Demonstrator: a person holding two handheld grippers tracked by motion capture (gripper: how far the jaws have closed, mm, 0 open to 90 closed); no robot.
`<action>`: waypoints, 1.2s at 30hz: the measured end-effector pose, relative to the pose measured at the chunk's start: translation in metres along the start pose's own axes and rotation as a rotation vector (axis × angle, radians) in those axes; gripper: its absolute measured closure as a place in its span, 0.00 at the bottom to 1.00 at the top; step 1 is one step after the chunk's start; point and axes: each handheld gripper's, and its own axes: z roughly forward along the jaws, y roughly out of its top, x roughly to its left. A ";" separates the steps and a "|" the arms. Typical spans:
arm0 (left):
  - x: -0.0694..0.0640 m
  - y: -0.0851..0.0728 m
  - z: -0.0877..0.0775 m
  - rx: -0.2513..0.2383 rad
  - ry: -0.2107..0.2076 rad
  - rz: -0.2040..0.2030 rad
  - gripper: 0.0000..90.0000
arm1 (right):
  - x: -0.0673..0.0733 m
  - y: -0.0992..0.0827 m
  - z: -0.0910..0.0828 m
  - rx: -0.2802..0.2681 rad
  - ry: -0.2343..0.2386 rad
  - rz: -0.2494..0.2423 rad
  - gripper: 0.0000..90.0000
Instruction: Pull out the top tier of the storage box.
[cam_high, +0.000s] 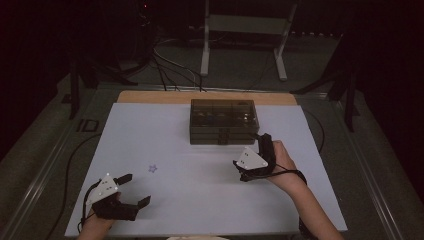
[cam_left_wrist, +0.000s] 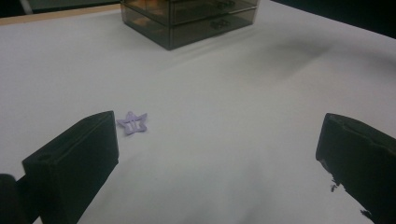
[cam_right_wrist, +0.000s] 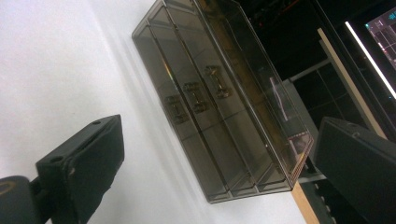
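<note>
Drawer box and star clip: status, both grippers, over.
Left gripper open, empty, near the purple star clip. Right gripper open, empty, facing the smoked drawer box. Drawers look shut. Nothing between.

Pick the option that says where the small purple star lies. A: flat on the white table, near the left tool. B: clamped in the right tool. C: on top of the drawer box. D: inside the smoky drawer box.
A: the purple star lies flat on the white table, just ahead of the open left tool, well apart from the drawer box.

Far box (cam_high: 223, 121): smoky see-through glossy plastic. Table (cam_high: 200, 195): matt white sheet over wood far edge. Near-left star (cam_left_wrist: 132, 122): lilac plastic.
</note>
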 end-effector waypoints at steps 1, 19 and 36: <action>0.000 0.000 0.000 -0.001 0.000 -0.001 0.00 | 0.001 0.000 0.001 0.004 -0.001 -0.002 0.02; 0.000 0.000 0.001 0.003 -0.002 0.003 0.00 | 0.013 0.014 0.025 0.088 -0.044 -0.145 0.04; 0.000 0.000 0.000 0.000 -0.003 0.000 0.00 | 0.026 0.025 0.047 0.192 -0.096 -0.290 0.06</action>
